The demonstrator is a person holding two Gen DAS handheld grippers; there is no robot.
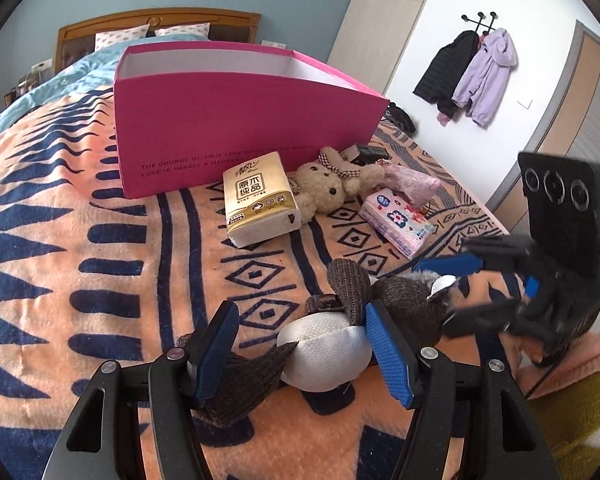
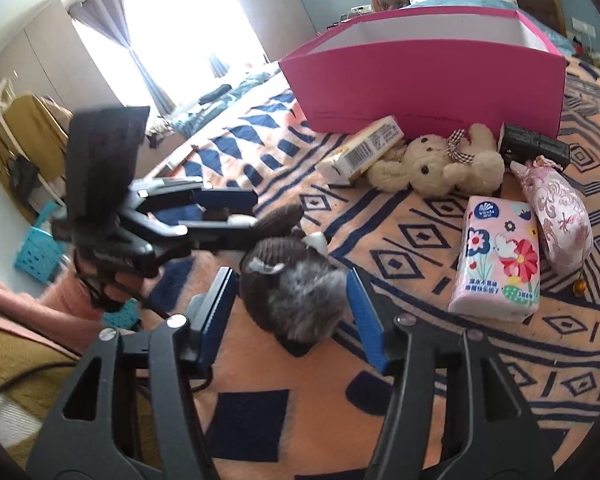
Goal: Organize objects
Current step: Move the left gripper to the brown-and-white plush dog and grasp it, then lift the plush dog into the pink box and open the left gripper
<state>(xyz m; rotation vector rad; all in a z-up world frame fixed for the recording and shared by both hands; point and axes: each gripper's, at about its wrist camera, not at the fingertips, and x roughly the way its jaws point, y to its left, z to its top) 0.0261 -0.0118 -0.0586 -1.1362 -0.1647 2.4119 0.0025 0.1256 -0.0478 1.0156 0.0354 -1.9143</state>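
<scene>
A brown knitted plush toy with a white belly (image 1: 324, 356) and a furry grey head (image 2: 296, 300) lies on the patterned blanket (image 1: 100, 280). My left gripper (image 1: 302, 316) stands open astride its belly, with the right pad close against the white fabric. My right gripper (image 2: 290, 280) is open around the head, with slim gaps on both sides. Each gripper shows in the other's view: the right gripper (image 1: 432, 296), the left gripper (image 2: 254, 210). An open pink box (image 1: 240, 128) (image 2: 420, 80) stands farther up the bed.
In front of the box lie a gold tissue pack (image 1: 260, 200), a beige teddy bear (image 1: 332, 188), a small black box (image 2: 536, 146), a pink pouch (image 2: 556, 212) and a floral tissue pack (image 2: 496, 256). Bare blanket stretches to the left in the left wrist view.
</scene>
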